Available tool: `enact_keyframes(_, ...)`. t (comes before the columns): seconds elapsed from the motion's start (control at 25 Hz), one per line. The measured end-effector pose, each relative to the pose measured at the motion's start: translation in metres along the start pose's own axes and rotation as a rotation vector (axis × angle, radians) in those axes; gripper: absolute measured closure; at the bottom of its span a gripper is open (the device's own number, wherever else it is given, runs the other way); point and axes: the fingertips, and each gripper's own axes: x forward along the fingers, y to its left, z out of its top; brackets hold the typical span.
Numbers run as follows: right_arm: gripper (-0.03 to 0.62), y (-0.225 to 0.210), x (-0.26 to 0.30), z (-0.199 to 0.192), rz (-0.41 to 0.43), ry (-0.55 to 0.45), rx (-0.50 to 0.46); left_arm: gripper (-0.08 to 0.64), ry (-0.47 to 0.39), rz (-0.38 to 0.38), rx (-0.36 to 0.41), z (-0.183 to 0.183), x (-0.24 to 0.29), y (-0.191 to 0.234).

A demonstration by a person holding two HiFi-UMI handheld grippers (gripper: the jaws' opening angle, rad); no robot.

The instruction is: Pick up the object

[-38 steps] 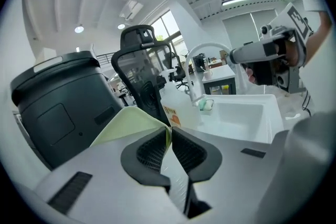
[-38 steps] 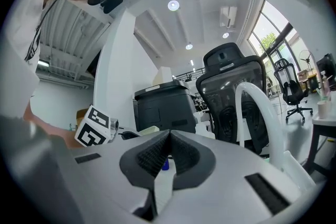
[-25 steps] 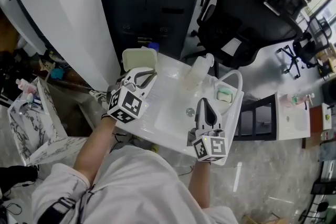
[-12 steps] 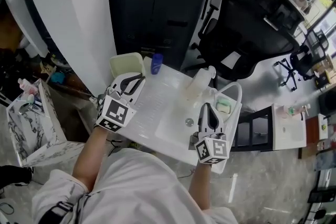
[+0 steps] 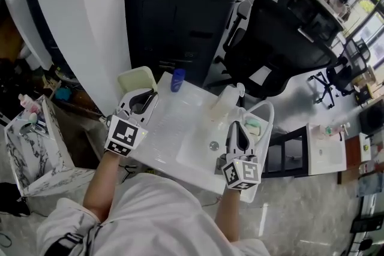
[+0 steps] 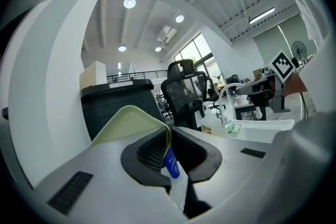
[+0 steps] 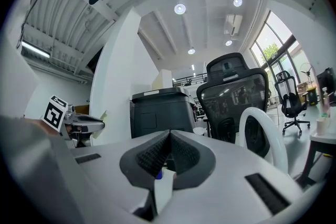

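A pale green tray [image 5: 135, 78] hangs over the far left corner of the white sink counter [image 5: 171, 120]. My left gripper [image 5: 149, 95] is shut on the tray's near edge. In the left gripper view the tray [image 6: 123, 123] rises to the left, and its rim runs down between the jaws of the left gripper [image 6: 169, 136]. A small blue bottle [image 5: 177, 80] stands just right of the tray; it also shows below the jaws [image 6: 171, 162]. My right gripper [image 5: 239, 124] hovers over the basin's right side, shut on nothing [image 7: 169, 136].
A translucent bottle [image 5: 223, 102], a white arched faucet [image 5: 268, 110] and a dish with green soap [image 5: 254, 125] stand at the back right of the basin [image 5: 195, 144]. Behind the counter are a black cabinet [image 5: 174, 9] and a black office chair [image 5: 276, 39]. A white pillar is at the left.
The left gripper has moved left with the pale green tray, away from the blue bottle, which now stands fully in view. The right gripper has stayed over the basin.
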Motion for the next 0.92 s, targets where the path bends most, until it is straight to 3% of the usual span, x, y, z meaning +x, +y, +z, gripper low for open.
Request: enact_keyframes(0.92, 0.586, -0.008, 0.021, -0.011, -0.028, 0.028, -0.020, 0.517, -0.042, -0.004, -0.007, -0.001, 0.014, 0.021)
